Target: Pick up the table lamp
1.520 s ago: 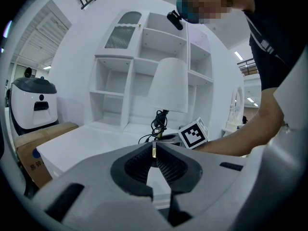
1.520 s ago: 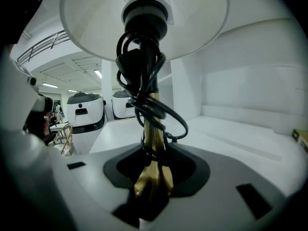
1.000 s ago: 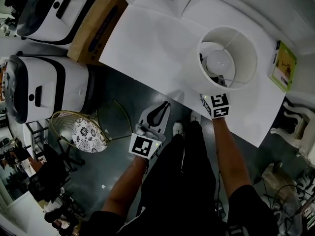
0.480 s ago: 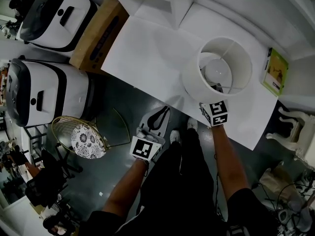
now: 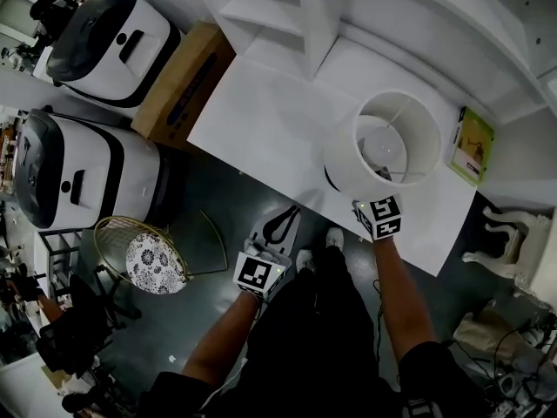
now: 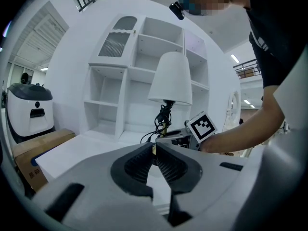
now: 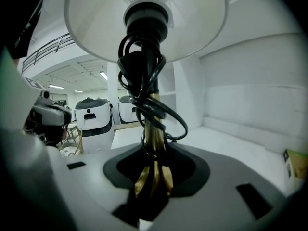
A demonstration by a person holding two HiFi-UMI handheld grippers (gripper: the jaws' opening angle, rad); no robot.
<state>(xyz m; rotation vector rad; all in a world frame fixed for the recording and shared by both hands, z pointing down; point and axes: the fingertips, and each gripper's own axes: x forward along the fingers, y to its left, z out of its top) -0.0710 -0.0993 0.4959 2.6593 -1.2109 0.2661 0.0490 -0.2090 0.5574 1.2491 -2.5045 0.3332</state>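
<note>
The table lamp has a white drum shade [image 5: 396, 142] and a brass stem [image 7: 153, 162] with a black cord wound round it. My right gripper [image 5: 376, 200] reaches under the shade from the table's near edge and is shut on the brass stem. In the right gripper view the shade [image 7: 144, 18] hangs just above the jaws. In the left gripper view the lamp [image 6: 170, 78] is ahead, with the right gripper [image 6: 175, 137] at its stem. My left gripper [image 5: 277, 233] hangs off the table's near side, over the floor. Its jaws are shut with nothing between them.
The lamp is over a white table [image 5: 261, 103] backed by a white shelf unit [image 5: 305, 7]. A green booklet [image 5: 471, 142] lies at the table's right end. A cardboard box [image 5: 183, 72], two white-and-black machines [image 5: 104, 33] [image 5: 78, 177] and a gold wire stool [image 5: 148, 251] stand left.
My right gripper has risen a little with the lamp in its grip. The head view has shifted, so the table sits lower in the frame. The left gripper has hardly moved.
</note>
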